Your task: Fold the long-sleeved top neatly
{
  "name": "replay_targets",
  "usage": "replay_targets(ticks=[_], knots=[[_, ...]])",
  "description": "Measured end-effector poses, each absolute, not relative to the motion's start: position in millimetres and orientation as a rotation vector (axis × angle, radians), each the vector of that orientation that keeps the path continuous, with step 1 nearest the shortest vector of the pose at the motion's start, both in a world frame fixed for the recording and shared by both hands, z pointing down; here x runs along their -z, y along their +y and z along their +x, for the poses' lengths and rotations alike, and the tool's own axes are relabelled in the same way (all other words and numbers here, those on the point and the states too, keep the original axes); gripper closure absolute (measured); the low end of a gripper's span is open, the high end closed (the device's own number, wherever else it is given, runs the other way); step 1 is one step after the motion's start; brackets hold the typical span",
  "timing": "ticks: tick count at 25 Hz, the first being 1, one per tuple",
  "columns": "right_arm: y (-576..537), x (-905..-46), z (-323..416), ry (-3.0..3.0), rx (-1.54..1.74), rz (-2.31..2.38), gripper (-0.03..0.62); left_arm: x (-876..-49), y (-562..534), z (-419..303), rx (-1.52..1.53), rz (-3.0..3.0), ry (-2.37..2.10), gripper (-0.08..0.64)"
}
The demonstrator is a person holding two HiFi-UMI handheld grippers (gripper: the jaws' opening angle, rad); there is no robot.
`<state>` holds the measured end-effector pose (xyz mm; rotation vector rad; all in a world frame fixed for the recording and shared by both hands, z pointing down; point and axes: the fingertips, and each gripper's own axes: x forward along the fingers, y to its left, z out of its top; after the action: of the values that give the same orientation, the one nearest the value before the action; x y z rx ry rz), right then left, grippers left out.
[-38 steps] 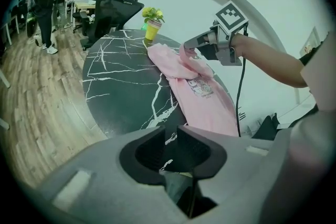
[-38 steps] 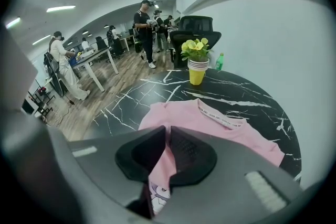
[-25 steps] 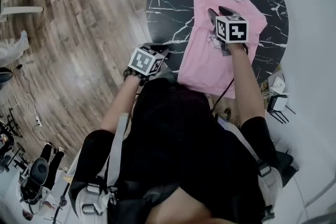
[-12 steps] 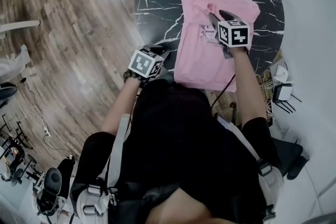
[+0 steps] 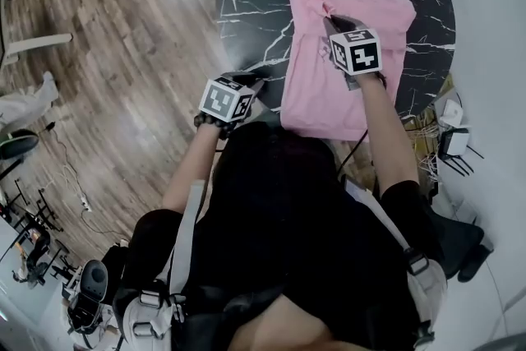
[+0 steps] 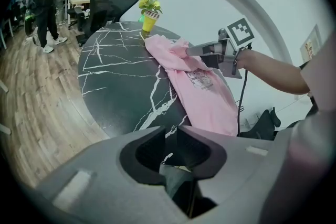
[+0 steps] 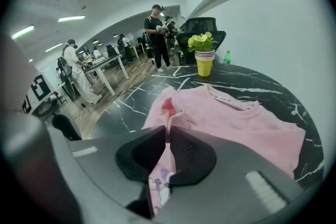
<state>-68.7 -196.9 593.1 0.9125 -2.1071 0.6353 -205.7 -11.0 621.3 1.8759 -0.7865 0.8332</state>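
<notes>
- Your right claw (image 7: 168, 131) has just been closing, and its jaws now pinch a raised ridge of the pink top (image 5: 316, 94) between them.
- The pinched ridge stands near the left shoulder of the garment, by its edge; the cloth puckers upward there, and a small printed picture (image 7: 160, 186) shows just below the jaws.
- Your left claw (image 6: 169, 136) is held off the counter's near rim, in front of your body. Its jaws stand a narrow slit apart with nothing between them, and it touches no cloth.
- The pink top lies spread flat on the right half of the round counter (image 5: 255, 4), neckline away from you. Its hem hangs over the near rim.
- The sleeves cannot be made out separately; the body of the top reads as one broad pink panel.
- The counter is black with white veins, and its left half is bare.
- A yellow cup (image 7: 203, 65) holding a small plant stands at the far rim, beyond the neckline and apart from the top.
- Wooden floor (image 5: 123, 53) stretches to the left of the counter.
</notes>
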Motion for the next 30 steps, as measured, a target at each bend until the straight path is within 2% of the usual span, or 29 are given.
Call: replay_targets(ticks=[11,12,14,15,18,24,30], knots=[[-153.6,-599.1,-120.8,-2.149,-0.632,0.776,0.551,-620.5,-11.2,-198.9,-0.836,1.892,-0.766,0.485],[-149.8,-600.5,-125.4,-2.156,-0.649,0.756,0.496,-620.7,-10.1,-200.1,-0.836,1.889,-0.768,0.485],[-140.6,-601.7,-134.6,-2.173,-0.692,0.710,0.442,-621.5,-7.4,-201.9,-0.837,1.884,-0.771,0.485],[-136.5,-601.6,-137.9,-2.180,-0.703,0.693,0.425,-621.8,-6.3,-202.1,-0.837,1.884,-0.772,0.485],[-129.2,-598.3,-139.3,-2.193,-0.684,0.682,0.425,-622.3,-4.2,-200.2,-0.834,1.888,-0.770,0.485],[-117.0,-584.1,-98.6,-2.213,-0.696,0.776,0.425,-619.5,1.0,-182.1,-0.842,1.938,-0.749,0.483],[-91.4,-585.0,-4.6,-2.129,-0.732,0.951,0.425,-618.5,26.0,-157.5,-0.884,1.975,-0.712,0.480]])
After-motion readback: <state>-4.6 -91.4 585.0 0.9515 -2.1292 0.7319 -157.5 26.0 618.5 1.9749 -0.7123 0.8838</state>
